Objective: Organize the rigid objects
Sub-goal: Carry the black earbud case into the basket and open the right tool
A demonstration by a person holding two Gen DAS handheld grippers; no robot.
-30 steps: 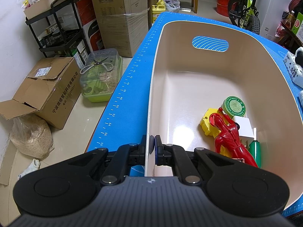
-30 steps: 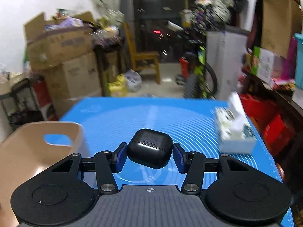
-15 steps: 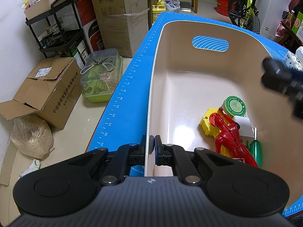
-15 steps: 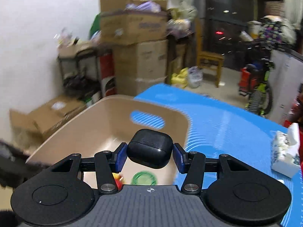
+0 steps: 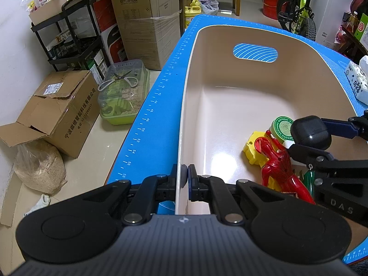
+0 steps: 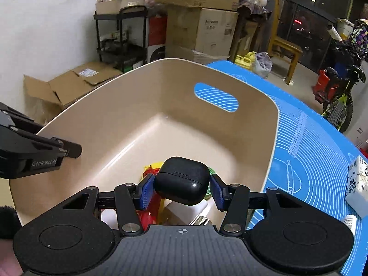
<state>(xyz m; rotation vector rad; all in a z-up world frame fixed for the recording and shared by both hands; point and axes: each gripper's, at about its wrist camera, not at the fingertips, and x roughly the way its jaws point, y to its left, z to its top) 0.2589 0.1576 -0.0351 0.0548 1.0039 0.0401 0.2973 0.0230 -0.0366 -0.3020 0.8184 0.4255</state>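
- Black earbud case point(image 6: 181, 180) is pinched between the blue pads of the right gripper point(image 6: 181, 189), held above the near right end of the beige bin point(image 5: 207, 105)
- Left gripper point(image 5: 184, 179) is clamped tight on the bin's near rim
- Below the case lie a red toy point(image 5: 279, 168), a yellow toy point(image 5: 251, 148) and a green tin point(image 5: 281, 127)
- The bin sits on a blue mat point(image 6: 310, 142); a tissue pack point(image 6: 357, 186) lies far right
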